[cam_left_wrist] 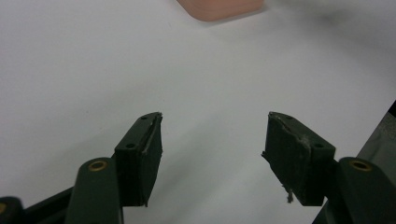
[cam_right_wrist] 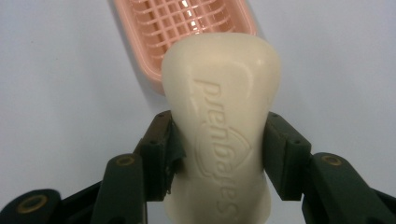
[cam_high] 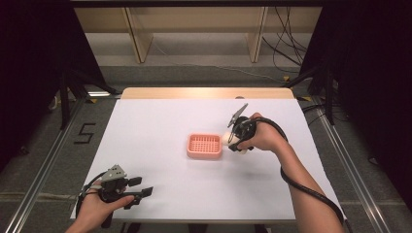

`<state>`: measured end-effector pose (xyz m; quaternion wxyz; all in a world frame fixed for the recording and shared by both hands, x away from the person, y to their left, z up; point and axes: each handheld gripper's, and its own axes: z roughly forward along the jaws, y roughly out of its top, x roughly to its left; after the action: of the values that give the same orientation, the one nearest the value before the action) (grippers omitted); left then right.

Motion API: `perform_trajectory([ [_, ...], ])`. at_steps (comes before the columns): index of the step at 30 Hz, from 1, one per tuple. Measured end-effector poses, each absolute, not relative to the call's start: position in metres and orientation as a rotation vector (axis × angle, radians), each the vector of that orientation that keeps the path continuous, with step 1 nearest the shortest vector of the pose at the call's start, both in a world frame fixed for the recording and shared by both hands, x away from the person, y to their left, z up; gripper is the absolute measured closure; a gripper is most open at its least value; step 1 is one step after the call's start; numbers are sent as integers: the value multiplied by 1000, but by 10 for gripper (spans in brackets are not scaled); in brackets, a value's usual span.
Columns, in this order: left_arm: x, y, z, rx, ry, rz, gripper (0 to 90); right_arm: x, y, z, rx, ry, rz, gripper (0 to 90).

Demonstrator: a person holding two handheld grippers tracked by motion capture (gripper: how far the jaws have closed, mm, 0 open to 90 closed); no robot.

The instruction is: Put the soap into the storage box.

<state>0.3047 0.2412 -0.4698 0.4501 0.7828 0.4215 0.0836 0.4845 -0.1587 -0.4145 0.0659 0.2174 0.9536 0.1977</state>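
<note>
2 hand-held grippers are at a white tabletop. It is flat and smooth, with a strip of light wood along its far edge.

The right hand-held gripper sits near the middle of the tabletop, held by the person's right hand. Its jaws squeeze a cream bar of soap from both sides. The soap has raised letters on it. It is just beside the right edge of a pink soap dish. The dish has a grid of little holes. In the right gripper view, the far end of the soap covers the near edge of the dish.

The left hand-held gripper is near the front left corner, well apart from the dish. Its jaws are spread wide with nothing between them. The left hand holds it.

The room around is dark. The floor is grey. Wooden legs stand behind the tabletop, and black cables lie on the floor at the back right. A metal rail runs along the left side, and the number 5 is marked on the floor there.
</note>
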Motion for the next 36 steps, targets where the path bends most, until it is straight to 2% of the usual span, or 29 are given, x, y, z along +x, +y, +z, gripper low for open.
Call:
perform_trajectory([
  [36, 304, 241, -469, 1933, 1045, 213, 362, 488, -132, -402, 568, 2877, 590, 505],
])
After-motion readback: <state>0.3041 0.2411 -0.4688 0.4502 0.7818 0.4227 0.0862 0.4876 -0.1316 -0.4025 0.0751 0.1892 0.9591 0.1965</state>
